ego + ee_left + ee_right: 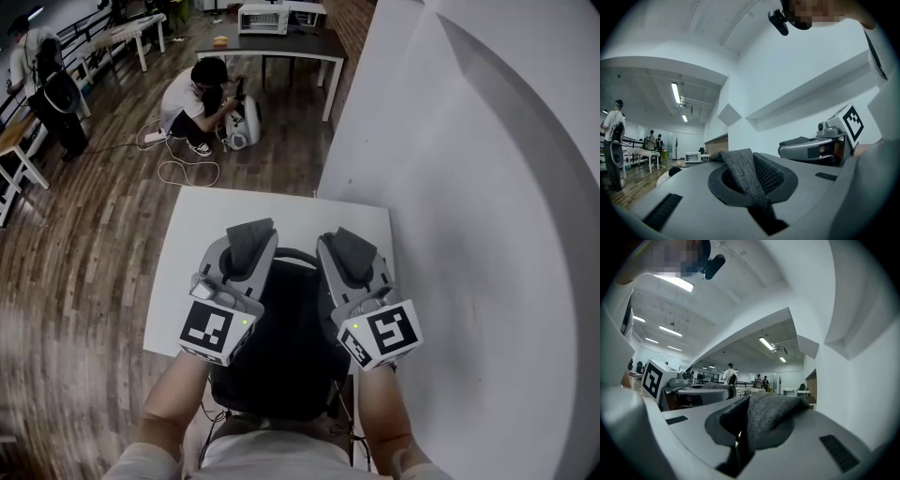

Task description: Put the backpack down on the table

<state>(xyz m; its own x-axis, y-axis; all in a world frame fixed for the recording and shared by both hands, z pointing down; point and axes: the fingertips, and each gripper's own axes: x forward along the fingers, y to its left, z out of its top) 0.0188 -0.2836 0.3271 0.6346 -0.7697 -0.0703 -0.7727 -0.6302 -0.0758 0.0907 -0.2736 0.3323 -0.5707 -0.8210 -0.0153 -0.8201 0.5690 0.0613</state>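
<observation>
A black backpack (281,347) hangs close to my body, over the near edge of the white table (216,216). Both grippers point level, side by side above it. My left gripper (246,246) is shut on a grey woven shoulder strap (745,173) that runs up through its jaws. My right gripper (349,251) is shut on the other grey strap (773,418), which bunches over its jaws. The backpack's top handle (295,255) arches between the two grippers. Whether the bag's bottom touches the table is hidden.
A white partition wall (469,187) runs along the table's right side. Beyond the table, a person (197,94) crouches on the wood floor by a white device, with cables (187,172) nearby. A dark table (272,45) stands further back. Another person (37,66) stands at far left.
</observation>
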